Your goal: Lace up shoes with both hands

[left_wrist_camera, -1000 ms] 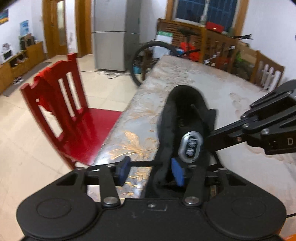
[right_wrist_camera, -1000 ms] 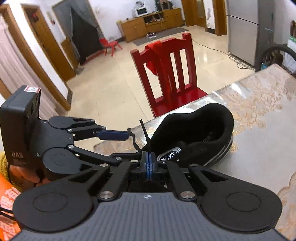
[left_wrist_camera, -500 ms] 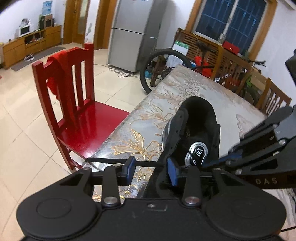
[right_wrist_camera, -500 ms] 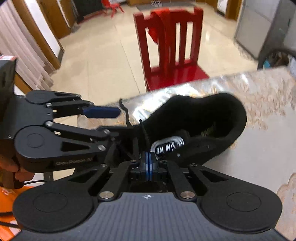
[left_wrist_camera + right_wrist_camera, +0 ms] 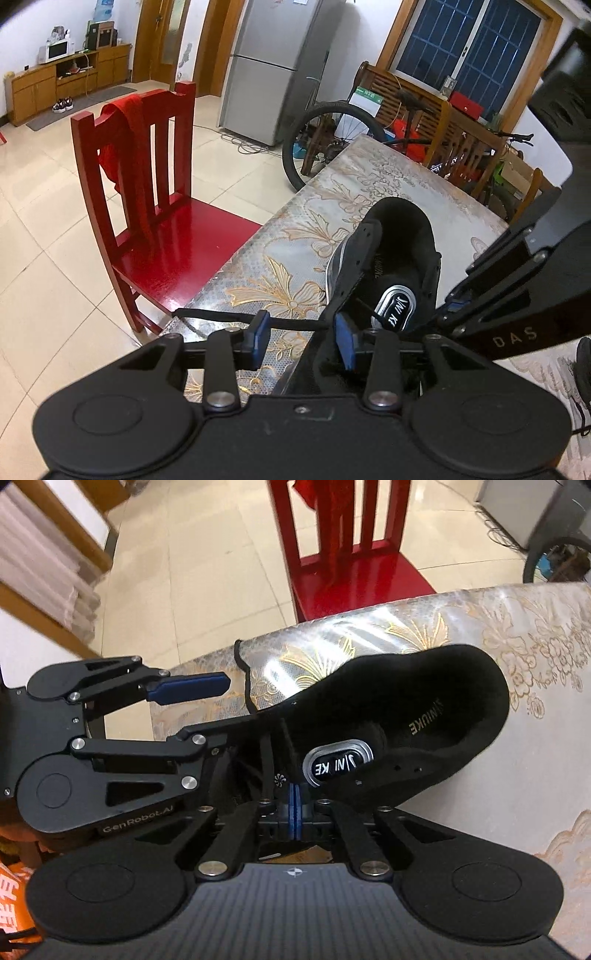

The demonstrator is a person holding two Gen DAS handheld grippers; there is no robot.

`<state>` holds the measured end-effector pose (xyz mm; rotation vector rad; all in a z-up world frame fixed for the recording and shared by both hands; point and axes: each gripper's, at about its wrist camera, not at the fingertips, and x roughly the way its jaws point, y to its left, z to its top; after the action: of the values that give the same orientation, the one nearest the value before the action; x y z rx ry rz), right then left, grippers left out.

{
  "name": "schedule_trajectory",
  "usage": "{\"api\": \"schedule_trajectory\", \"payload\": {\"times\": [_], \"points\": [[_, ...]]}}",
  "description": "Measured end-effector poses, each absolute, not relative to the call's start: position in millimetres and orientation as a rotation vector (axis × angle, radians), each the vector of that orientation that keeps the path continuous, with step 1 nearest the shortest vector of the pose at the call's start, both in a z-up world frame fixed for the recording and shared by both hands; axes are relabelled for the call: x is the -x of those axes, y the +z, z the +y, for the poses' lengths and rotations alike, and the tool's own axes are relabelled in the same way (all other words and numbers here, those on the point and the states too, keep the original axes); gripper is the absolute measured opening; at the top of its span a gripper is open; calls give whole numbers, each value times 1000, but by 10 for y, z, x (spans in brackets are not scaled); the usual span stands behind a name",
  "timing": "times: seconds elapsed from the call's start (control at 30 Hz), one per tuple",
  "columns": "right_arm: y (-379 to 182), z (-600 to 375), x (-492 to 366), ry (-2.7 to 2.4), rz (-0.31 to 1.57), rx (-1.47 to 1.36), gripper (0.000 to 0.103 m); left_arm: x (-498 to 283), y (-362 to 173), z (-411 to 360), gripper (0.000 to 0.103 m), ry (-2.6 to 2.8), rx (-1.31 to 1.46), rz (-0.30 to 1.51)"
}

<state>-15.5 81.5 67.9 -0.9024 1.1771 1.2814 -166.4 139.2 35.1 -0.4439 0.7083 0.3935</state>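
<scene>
A glossy plastic cover printed with gold and beige flowers lay over the worktop, with cream floor tiles and a lacquered red slat-back chair beside it. Near the worktop's edge sat a black shoe, its collar lined in soft matte fabric and its tongue bearing an oval silver-rimmed label. The left hand-held gripper stood partly open, its flat blue pads apart; one side wall of the shoe rose between them, though whether the pads pressed on it could not be told. A thin black lace ran across the left pad toward the worktop's edge. The right hand-held gripper pointed steeply down at the tongue, its ribbed blue pads clenched together; whether lace was caught between them could not be told.
</scene>
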Motion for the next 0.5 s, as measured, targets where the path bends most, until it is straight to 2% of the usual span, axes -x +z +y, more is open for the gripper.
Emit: {"api": "schedule_trajectory", "payload": {"times": [0.5], "points": [[694, 747, 176, 1285, 1181, 853, 1, 1665, 316, 1446, 40, 378, 448, 711]]}}
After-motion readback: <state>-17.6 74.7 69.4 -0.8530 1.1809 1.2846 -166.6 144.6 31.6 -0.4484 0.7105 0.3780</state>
